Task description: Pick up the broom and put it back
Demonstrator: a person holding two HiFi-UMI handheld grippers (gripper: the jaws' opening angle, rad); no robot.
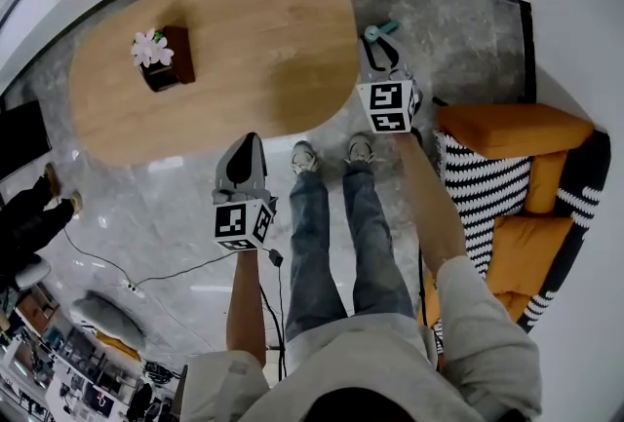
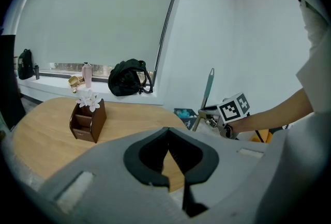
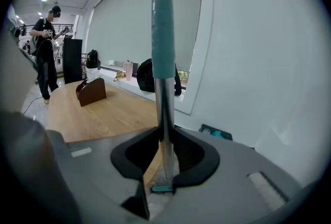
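**Head view.** My right gripper (image 1: 381,48) is out past my shoes, at the far end of the oval wooden table (image 1: 244,40). The teal top of the broom (image 1: 383,29) shows just beyond its jaws. My left gripper (image 1: 251,143) hangs near the table's near edge, well apart from the broom. An orange armchair (image 1: 517,130) sits close on my right, so there is little room to swing on that side.

**Left gripper view.** Jaws are pressed together at the tips with nothing between them (image 2: 167,132). Across the table corner the broom (image 2: 208,88) stands upright, with my right gripper (image 2: 207,114) at its shaft. A brown box with white flowers (image 2: 88,120) stands on the table, out of the way.

**Right gripper view.** My jaws pinch the broom's metal shaft (image 3: 164,137), one pad on each side, just below the teal sleeve (image 3: 163,26). The shaft runs straight up the middle and looks square in the grip.

**How to do this step.**
- Make sure the grip is firm before lifting, because a long handle will lever and twist in it.
- Lift straight up and keep the shaft upright.
- Carry it clear of the table edge and the armchair.
- The left gripper is free to steady the shaft lower down if it sways.
- I can't tell from these views where the broom's place is.
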